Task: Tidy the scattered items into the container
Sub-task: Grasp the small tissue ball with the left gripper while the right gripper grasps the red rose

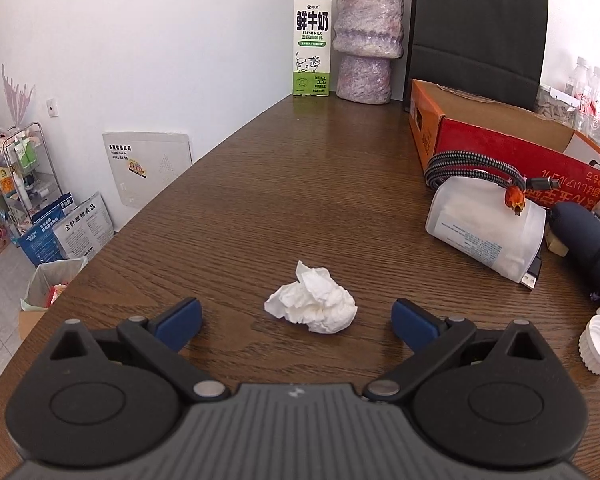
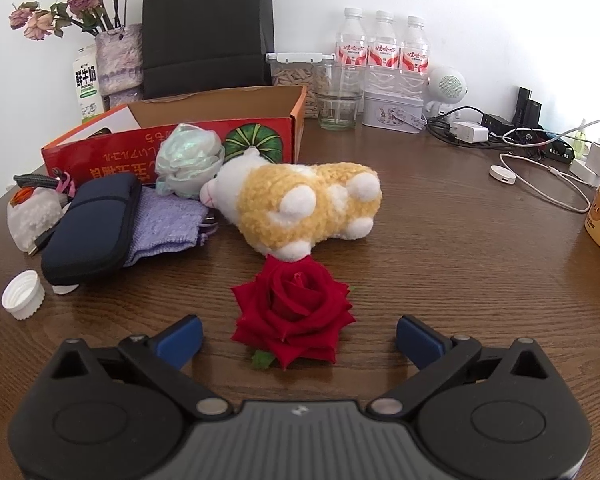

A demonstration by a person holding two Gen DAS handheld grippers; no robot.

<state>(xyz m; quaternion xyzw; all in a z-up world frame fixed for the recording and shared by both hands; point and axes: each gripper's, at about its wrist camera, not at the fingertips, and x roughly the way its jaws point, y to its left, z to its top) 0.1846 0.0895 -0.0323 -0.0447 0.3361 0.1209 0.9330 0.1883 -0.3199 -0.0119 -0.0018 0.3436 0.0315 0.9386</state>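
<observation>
- Tissue wad point(image 1: 312, 300) on desk point(image 1: 300, 184), between spread fingers of left hand-held gripper point(image 1: 297, 322), untouched.
- Right hand-held gripper point(image 2: 299, 340) spread wide around red rose point(image 2: 292, 312).

A crumpled white tissue point(image 1: 312, 300) lies on the wooden bench point(image 1: 300, 184) between the left tongs' point(image 1: 297, 322) pads; a red fabric rose point(image 2: 292, 312) lies before the yellow-and-white plush toy point(image 2: 300, 204), touching it; the open red cardboard box point(image 2: 220, 120) stands behind.

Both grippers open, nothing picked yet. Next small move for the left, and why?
Probably ease the left gripper forward and close on the crumpled tissue: it lies loose on the table, centred between the open fingers, just ahead of the tips. The cardboard box is off to the right.
</observation>
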